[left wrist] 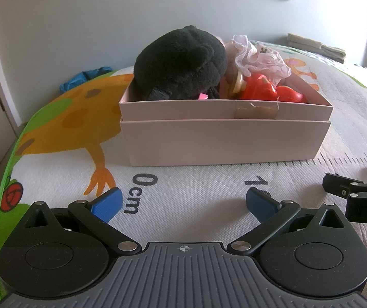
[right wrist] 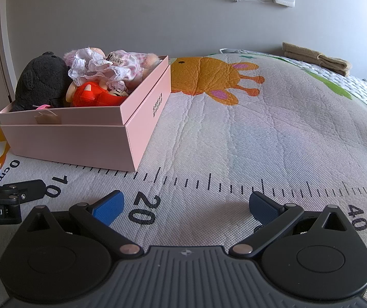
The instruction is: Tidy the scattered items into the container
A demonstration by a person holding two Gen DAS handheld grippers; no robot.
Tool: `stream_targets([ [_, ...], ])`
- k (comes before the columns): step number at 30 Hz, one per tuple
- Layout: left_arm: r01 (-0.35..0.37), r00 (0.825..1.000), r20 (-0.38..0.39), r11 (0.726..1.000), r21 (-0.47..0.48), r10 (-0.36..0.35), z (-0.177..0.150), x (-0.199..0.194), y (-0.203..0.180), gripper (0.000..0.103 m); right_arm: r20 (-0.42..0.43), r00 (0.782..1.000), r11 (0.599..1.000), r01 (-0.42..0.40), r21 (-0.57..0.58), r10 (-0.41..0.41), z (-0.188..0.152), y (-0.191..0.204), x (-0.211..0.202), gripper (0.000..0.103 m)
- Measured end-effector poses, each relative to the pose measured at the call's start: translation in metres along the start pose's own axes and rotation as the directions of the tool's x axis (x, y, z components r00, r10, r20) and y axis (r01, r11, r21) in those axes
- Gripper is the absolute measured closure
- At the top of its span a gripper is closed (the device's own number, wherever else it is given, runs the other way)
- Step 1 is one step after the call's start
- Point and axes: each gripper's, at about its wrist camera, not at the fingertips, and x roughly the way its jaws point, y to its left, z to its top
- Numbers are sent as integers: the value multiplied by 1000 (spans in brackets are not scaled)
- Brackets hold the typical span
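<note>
Pink box (left wrist: 224,141) is sitting on the play mat (right wrist: 234,133) w/ toys piled inside: black plush (left wrist: 180,61) at its left end, doll in frilly pink dress (right wrist: 106,64) toward the back, red toy (left wrist: 260,89) up front. Left gripper (left wrist: 183,202) is hovering low in front of the box, jaws spread wide, holding nothing. Right gripper (right wrist: 186,205) is hanging beside it over the printed ruler marks, also wide apart & empty.
</note>
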Motion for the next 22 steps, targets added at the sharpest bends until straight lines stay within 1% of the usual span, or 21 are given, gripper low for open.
stream_targets([
  [22,3,1000,4,1000,0,-3,0,0,0,0,0,1000,1000,0,0,0,0,0,0,0],
])
